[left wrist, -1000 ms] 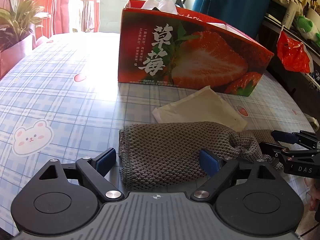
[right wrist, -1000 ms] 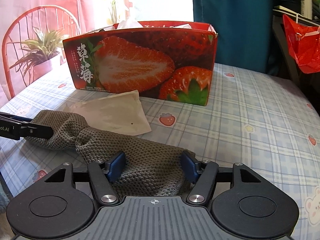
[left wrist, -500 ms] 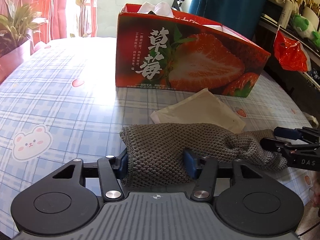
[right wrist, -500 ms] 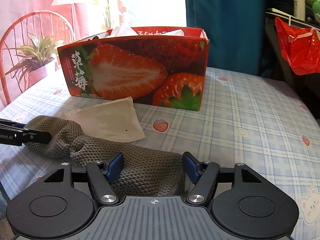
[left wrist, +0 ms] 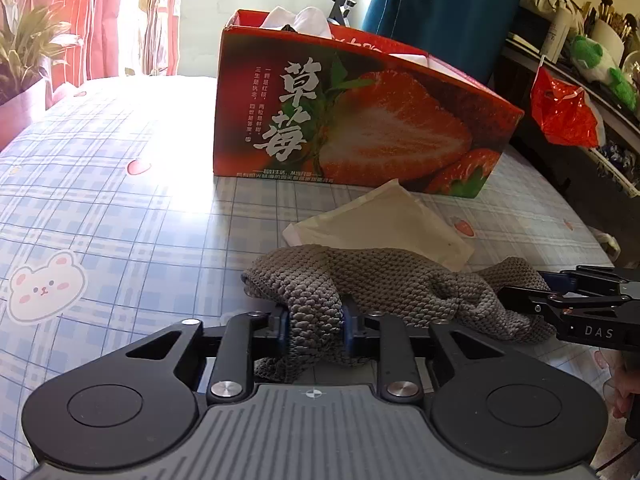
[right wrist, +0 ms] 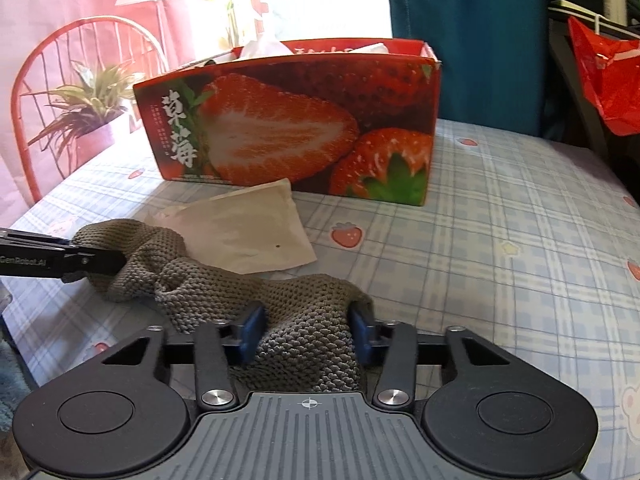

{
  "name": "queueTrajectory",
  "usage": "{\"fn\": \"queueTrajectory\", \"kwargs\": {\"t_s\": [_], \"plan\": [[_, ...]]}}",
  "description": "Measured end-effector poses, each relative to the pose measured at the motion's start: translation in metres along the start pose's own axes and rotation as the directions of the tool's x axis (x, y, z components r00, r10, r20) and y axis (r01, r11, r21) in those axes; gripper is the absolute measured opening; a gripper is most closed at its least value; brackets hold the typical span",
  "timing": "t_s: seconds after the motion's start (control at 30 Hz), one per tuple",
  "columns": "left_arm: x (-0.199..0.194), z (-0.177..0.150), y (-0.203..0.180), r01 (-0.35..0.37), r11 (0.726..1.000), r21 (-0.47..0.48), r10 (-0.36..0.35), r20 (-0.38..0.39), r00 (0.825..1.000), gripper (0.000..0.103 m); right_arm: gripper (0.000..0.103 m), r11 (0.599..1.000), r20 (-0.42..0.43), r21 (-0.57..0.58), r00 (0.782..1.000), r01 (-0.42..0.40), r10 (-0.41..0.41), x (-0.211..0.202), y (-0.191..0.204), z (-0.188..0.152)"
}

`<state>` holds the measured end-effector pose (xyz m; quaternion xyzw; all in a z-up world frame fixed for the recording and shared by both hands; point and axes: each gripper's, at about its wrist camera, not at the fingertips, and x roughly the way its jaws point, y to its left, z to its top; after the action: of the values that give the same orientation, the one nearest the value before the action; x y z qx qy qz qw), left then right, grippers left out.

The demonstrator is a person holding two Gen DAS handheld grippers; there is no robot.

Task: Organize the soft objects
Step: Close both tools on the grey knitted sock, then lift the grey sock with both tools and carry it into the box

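My left gripper [left wrist: 314,328] fingers are closed tight on the grey knitted cloth [left wrist: 384,284] near the tabletop's front edge. The right gripper [right wrist: 306,334] fingers only half squeeze it; I fear that end slips when lifted.

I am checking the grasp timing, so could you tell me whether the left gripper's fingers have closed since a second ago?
Yes. The left gripper has closed inward and now pinches the grey knitted cloth, bunched before the strawberry box.

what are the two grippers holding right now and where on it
Both hold the grey knitted cloth: left gripper pinches one end, right gripper the other.
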<state>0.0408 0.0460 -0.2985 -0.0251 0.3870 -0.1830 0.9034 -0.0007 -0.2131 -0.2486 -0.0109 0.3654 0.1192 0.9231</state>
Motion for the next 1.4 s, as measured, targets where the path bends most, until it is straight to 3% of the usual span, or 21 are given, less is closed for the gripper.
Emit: {"fn": "queueTrajectory", "kwargs": {"t_s": [0.23, 1.0, 1.17, 1.4], "plan": [[-0.004, 0.001, 0.002, -0.003, 1.000, -0.015, 0.003, 0.018, 1.000, 0.021, 0.024, 0.999, 0.009, -0.018, 1.000, -0.027, 0.027, -0.004, 0.005, 0.002], [-0.044, 0.016, -0.002, -0.001, 1.000, -0.016, 0.003, 0.141, 0.990, 0.019, 0.022, 0.999, 0.145, -0.029, 0.988, -0.043, 0.046, -0.033, 0.004, 0.030], [-0.062, 0.046, -0.004, -0.001, 1.000, 0.008, -0.001, 0.220, 0.975, 0.019, 0.022, 0.997, 0.200, -0.065, 0.979, -0.040, 0.052, -0.042, 0.005, 0.058], [-0.079, 0.117, -0.010, -0.006, 0.998, 0.066, -0.015, 0.310, 0.951, 0.019, 0.022, 0.988, 0.296, -0.152, 0.954, -0.004, 0.050, -0.048, 0.003, 0.129]]}}
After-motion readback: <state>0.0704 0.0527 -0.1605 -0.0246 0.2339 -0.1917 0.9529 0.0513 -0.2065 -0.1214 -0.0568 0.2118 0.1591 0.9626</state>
